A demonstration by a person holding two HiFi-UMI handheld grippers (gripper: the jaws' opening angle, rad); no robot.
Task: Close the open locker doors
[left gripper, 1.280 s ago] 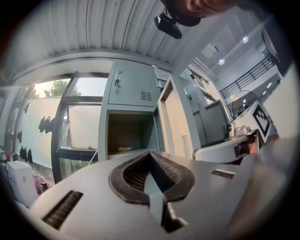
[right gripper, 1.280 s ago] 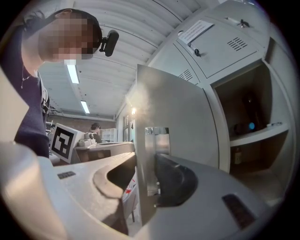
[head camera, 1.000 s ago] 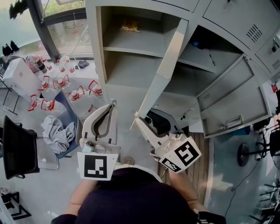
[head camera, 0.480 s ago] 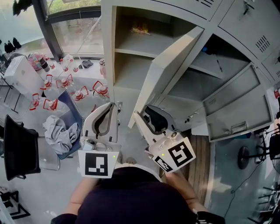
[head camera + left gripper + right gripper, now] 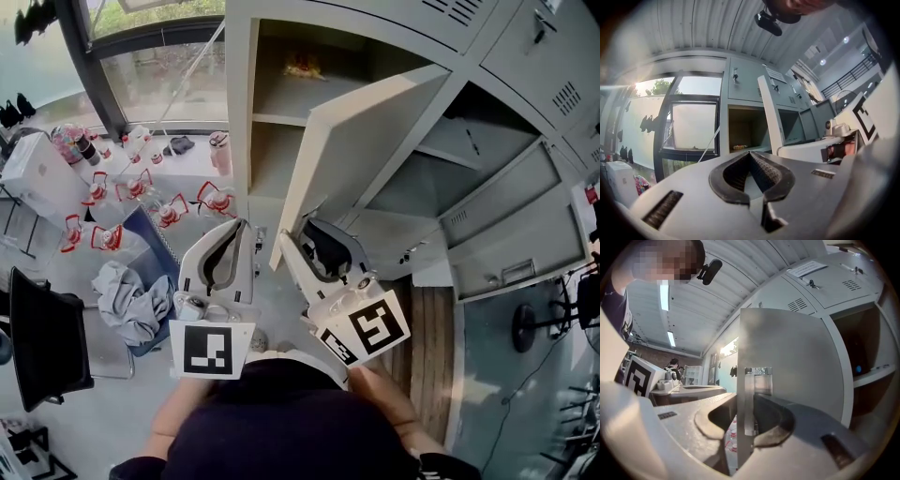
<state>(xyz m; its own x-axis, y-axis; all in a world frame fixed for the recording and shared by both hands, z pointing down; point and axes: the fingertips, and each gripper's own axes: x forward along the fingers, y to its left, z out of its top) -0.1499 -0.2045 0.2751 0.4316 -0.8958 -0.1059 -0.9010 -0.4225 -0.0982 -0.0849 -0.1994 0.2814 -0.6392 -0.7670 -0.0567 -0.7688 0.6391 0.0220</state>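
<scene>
Our right tool (image 5: 741,431) straddles the free edge of the grey locker door (image 5: 792,357). Its jaws have just been closing, with the door's latch strip (image 5: 750,399) between them. An open compartment (image 5: 863,345) shows right of the door.

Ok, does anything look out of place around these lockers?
The tall locker door and a second door right of it hang open. A yellowish packet sits on the open shelf. Bottles clutter the floor nearby.
</scene>
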